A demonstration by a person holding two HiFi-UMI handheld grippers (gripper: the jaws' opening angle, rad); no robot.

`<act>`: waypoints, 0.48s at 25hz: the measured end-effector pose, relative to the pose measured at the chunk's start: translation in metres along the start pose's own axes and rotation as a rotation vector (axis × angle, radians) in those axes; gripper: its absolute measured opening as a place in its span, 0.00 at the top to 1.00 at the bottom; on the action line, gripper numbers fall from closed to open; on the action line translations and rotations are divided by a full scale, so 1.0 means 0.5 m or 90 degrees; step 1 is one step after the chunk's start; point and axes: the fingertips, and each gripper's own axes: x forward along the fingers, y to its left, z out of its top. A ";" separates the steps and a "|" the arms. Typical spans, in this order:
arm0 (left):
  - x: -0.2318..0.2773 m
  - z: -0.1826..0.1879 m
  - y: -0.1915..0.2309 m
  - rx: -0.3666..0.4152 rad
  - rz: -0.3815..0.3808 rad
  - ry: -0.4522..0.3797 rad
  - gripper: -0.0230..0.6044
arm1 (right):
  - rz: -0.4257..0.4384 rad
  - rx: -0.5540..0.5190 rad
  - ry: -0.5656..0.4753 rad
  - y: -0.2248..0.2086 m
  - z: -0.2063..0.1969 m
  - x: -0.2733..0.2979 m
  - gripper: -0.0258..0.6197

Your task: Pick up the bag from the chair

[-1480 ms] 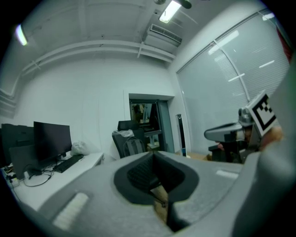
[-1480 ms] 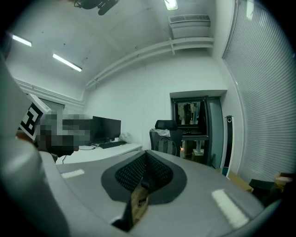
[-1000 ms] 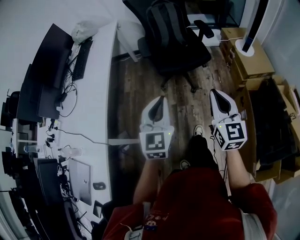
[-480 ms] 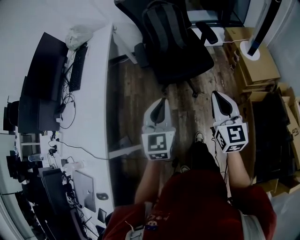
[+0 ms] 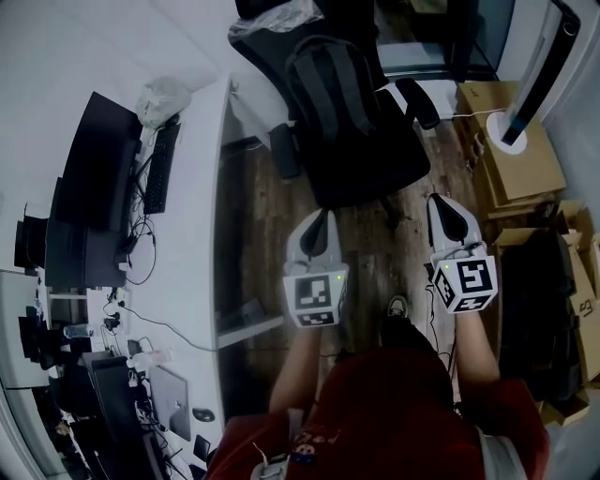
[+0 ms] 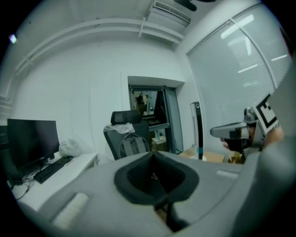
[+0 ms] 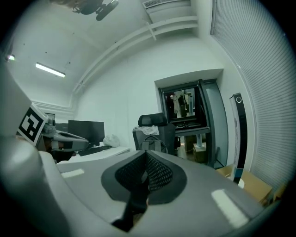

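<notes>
Bag (image 5: 333, 94): dark backpack, grey-black, rounded top with carry loop, two paler straps running down the outward face. Standing upright on seat of chair (image 5: 375, 161), leaning on backrest, top reaching below headrest. Set toward rear of seat, between the two armrests; front part of seat bare. Chair: black office type, high back, padded headrest, seat facing open floor.

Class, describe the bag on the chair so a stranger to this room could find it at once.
Beside the far end of the white desk stands a black office chair. The backpack sits upright on its seat against the backrest: dark, with two shoulder straps, unlike the crumpled plastic draped above it.
</notes>
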 end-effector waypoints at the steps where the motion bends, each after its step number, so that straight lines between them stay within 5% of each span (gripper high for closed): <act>1: 0.017 0.006 -0.002 0.003 0.002 0.002 0.97 | 0.002 -0.001 -0.001 -0.012 0.006 0.012 0.96; 12: 0.121 0.022 -0.007 -0.013 0.024 0.021 0.97 | 0.018 -0.014 0.033 -0.092 0.018 0.100 0.96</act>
